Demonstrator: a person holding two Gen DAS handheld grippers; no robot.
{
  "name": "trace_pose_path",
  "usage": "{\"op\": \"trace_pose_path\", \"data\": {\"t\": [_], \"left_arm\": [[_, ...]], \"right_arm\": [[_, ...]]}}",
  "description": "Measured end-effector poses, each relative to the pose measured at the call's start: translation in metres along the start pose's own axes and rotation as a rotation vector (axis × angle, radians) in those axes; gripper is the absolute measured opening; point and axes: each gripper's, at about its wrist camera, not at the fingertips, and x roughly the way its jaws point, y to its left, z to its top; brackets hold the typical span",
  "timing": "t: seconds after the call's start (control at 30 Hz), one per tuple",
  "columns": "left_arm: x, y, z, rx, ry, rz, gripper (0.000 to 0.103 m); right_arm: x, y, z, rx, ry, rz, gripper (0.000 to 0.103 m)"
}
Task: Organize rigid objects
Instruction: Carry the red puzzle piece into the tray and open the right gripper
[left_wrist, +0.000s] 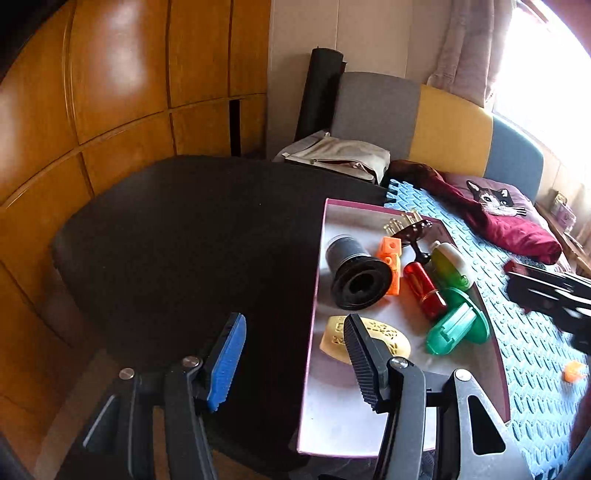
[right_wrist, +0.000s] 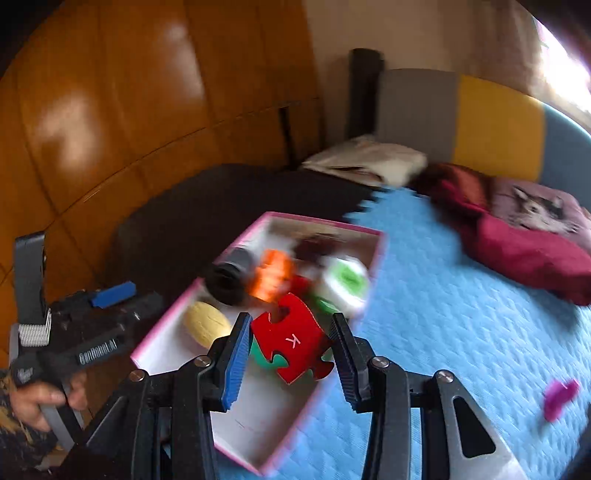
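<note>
Right gripper (right_wrist: 291, 354) clamps red puzzle piece (right_wrist: 291, 341) (letter K) above box (right_wrist: 155, 341).

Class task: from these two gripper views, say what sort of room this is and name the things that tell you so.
Most likely a bedroom at home: a padded headboard in grey, yellow and blue, a cat-print pillow lying on a blue quilted cover, and wooden wardrobe doors alongside.

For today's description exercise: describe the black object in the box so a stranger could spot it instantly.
Find the pink-rimmed box where the black mat meets the blue one. Near its left wall lies a black spool. It alone is black, with a wide flared rim, beside orange blocks.
</note>
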Motion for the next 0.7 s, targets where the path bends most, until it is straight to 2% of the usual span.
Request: {"op": "trace_pose_path", "data": {"t": [0.17, 0.3, 0.4, 0.6, 0.7], "left_arm": [[0.000, 0.008, -0.001, -0.017, 0.002, 0.007, 0.056], [0.003, 0.010, -0.003, -0.023, 0.012, 0.009, 0.056], [0.005, 0.011, -0.003, -0.023, 0.014, 0.010, 0.056], [0.006, 0.009, -0.004, -0.020, 0.016, 0.011, 0.056], [0.003, 0.007, -0.004, -0.013, 0.009, 0.012, 0.056]], "right_arm": [[0.050, 0.016, 0.010, -0.031, 0.086, -0.006, 0.043], [0.089, 0.016, 0.006, -0.020, 0.186, -0.014, 0.043], [0.103, 0.012, 0.000, -0.023, 0.223, -0.035, 0.043], [0.096, 0.001, -0.002, 0.030, 0.202, -0.019, 0.043], [0.087, -0.003, -0.002, 0.065, 0.159, -0.007, 0.043]]}}
